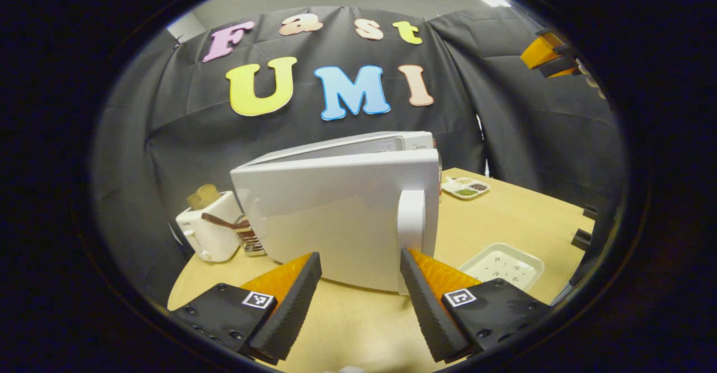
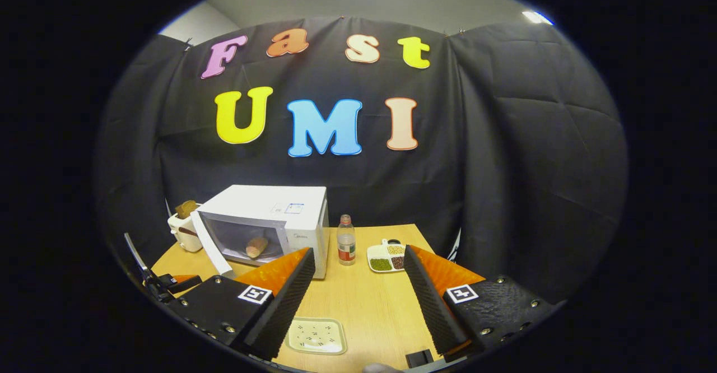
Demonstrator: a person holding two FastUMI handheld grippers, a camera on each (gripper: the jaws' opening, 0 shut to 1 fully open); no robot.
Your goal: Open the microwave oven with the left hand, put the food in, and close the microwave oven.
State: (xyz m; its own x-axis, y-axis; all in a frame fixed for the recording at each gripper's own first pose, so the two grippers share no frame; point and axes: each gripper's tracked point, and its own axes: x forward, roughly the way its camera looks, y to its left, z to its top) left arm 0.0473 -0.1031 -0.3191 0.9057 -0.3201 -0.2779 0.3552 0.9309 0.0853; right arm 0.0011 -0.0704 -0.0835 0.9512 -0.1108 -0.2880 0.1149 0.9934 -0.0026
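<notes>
Door (image 1: 336, 216) looks stiff and hinged, best pushed at its handle (image 1: 410, 222); both tools, left tool (image 1: 361, 294) and right tool (image 2: 358, 294), gape empty

The microwave (image 1: 341, 210) is looking like smooth, shiny white plastic, and light is shining off its door (image 1: 336, 222). The table (image 1: 504, 216) is looking like pale wood with a flat, dull top. The wall (image 2: 504, 138) is showing as soft black cloth with folds in it. The toaster (image 1: 207, 233) is looking like smooth white plastic. The bottle (image 2: 346, 240) is looking like clear plastic. The tray (image 2: 315, 336) is looking smooth and a little shiny.
</notes>
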